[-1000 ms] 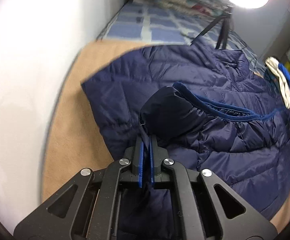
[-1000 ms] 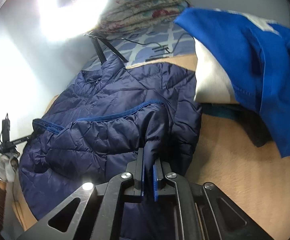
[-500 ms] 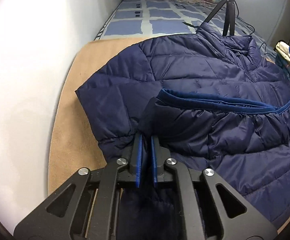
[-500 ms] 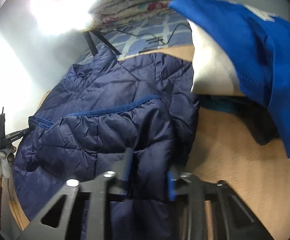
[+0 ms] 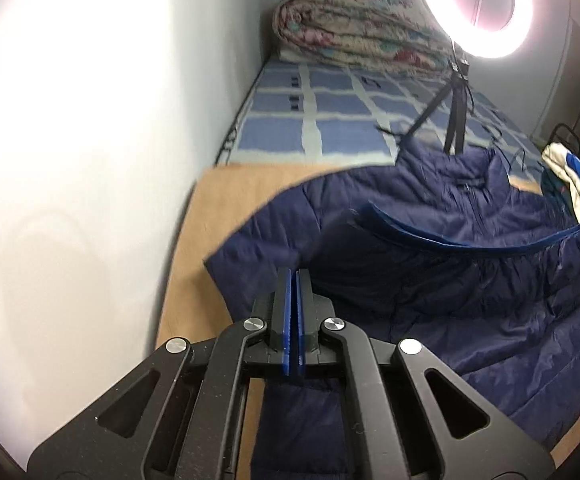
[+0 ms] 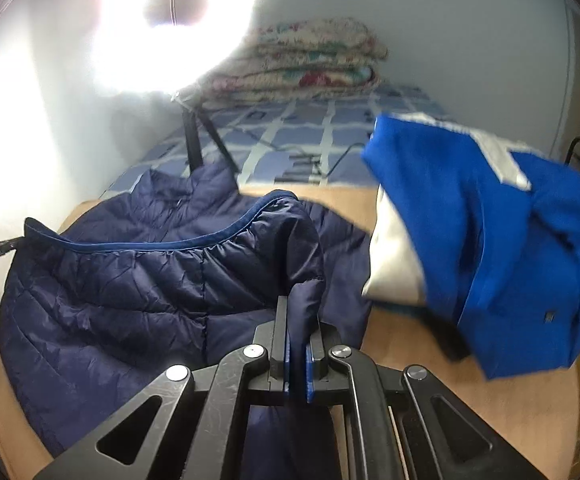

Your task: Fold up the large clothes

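Observation:
A navy quilted jacket [image 5: 429, 280] lies spread on a tan board [image 5: 226, 200], collar toward the bed. Its blue-trimmed hem is lifted and hangs in an arc between my two grippers. My left gripper [image 5: 293, 276] holds the hem's left corner; its jaws are closing, the pads almost meet, and fabric hangs below them. In the right wrist view the jacket [image 6: 130, 288] bulges up toward my right gripper [image 6: 299, 304]. That gripper's jaws are closing on a fold of navy fabric squeezed between the pads.
A blue and white garment [image 6: 469, 220] is heaped on the board [image 6: 409, 344] right of the jacket. Behind are a checked bed [image 5: 329, 120], a folded floral quilt [image 5: 353, 28] and a ring light [image 5: 473, 8] on a tripod [image 5: 455, 108]. A white wall [image 5: 70, 160] runs along the left.
Both grippers have risen with the hem, which now hangs higher above the jacket. The right jaws stood wider half a second ago and have closed on the fabric again.

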